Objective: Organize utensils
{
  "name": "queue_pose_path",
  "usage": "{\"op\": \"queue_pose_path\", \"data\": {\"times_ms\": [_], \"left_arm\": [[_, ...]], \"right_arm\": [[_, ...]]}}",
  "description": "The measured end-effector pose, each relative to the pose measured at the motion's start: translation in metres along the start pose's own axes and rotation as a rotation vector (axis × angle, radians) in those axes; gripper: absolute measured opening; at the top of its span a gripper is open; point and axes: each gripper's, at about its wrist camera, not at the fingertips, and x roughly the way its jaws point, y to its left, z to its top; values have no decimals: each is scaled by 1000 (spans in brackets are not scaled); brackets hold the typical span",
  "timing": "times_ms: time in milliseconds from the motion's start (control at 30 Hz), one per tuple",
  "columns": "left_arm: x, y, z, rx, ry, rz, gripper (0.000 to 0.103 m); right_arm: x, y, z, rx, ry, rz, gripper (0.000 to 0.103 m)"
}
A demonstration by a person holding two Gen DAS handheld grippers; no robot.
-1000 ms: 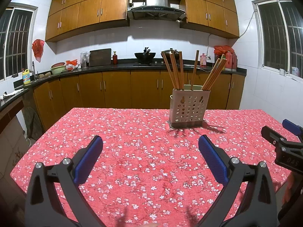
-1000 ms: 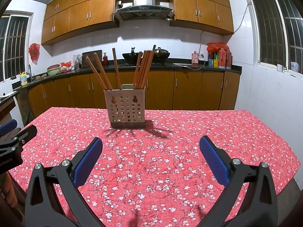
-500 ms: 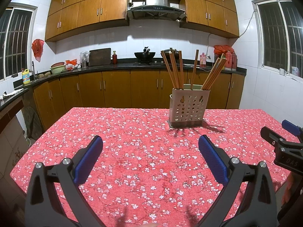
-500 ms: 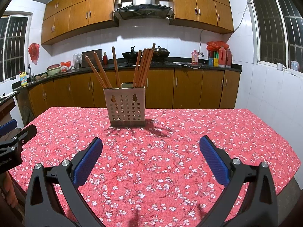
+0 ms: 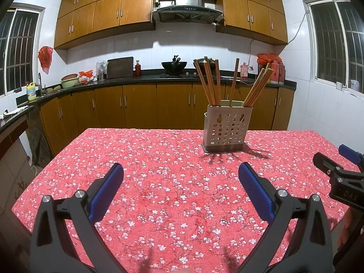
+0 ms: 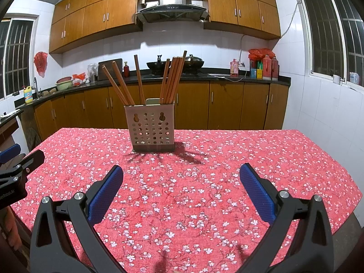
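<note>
A beige perforated utensil holder stands upright on the far part of the table, holding several wooden chopsticks that lean apart. It also shows in the right wrist view with its chopsticks. My left gripper is open and empty, low over the near half of the table, well short of the holder. My right gripper is open and empty, beside the left one; it shows at the right edge of the left wrist view.
The table has a red floral cloth. Its edges are close at left and right. Behind stand brown kitchen cabinets and a dark counter with a wok, bottles and bags. White tiled walls and barred windows lie on both sides.
</note>
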Motion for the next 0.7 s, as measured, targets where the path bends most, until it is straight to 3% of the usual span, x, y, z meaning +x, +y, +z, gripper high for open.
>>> {"op": "queue_pose_path", "data": {"times_ms": [700], "left_arm": [[3,1,-1,-7,15,-1,99]], "right_arm": [[2,0,0,2,6,2,101]]}}
